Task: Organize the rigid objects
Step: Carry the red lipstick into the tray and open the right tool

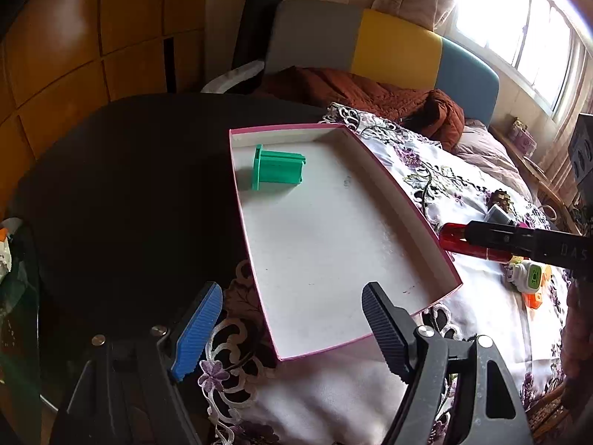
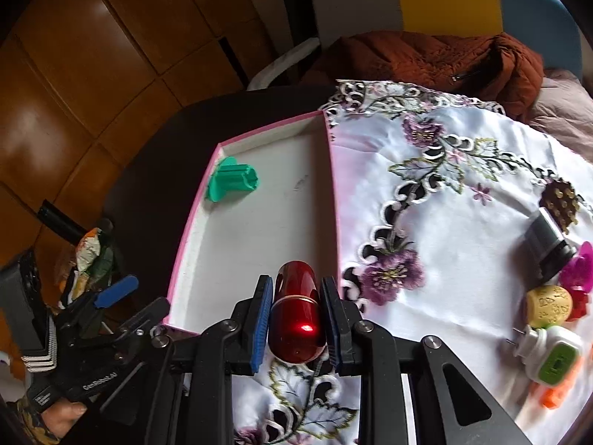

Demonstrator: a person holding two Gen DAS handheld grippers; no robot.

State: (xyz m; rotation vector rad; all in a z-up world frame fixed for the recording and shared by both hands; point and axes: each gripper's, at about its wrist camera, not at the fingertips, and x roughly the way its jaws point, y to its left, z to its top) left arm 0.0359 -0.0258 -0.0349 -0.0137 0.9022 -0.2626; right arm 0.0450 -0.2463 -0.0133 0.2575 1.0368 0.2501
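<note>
A shallow pink-edged white box (image 1: 404, 204) (image 2: 335, 185) lies on the table with a green plastic piece (image 1: 276, 167) (image 2: 231, 180) in its far corner. My right gripper (image 2: 296, 319) is shut on a shiny red capsule-shaped object (image 2: 296, 319), held just above the box's near right edge; it also shows in the left wrist view (image 1: 463, 243). My left gripper (image 1: 292, 330) is open and empty at the box's near left corner; it shows in the right wrist view (image 2: 122, 304).
Several small objects lie on the floral cloth (image 2: 444, 148) at the right: a grey block (image 2: 548, 244), a pink piece (image 2: 578, 270), a yellow cork-like piece (image 2: 548, 304), a white-green plug (image 2: 552, 356), an orange piece (image 2: 556, 396). A rust jacket (image 1: 370, 92) lies behind.
</note>
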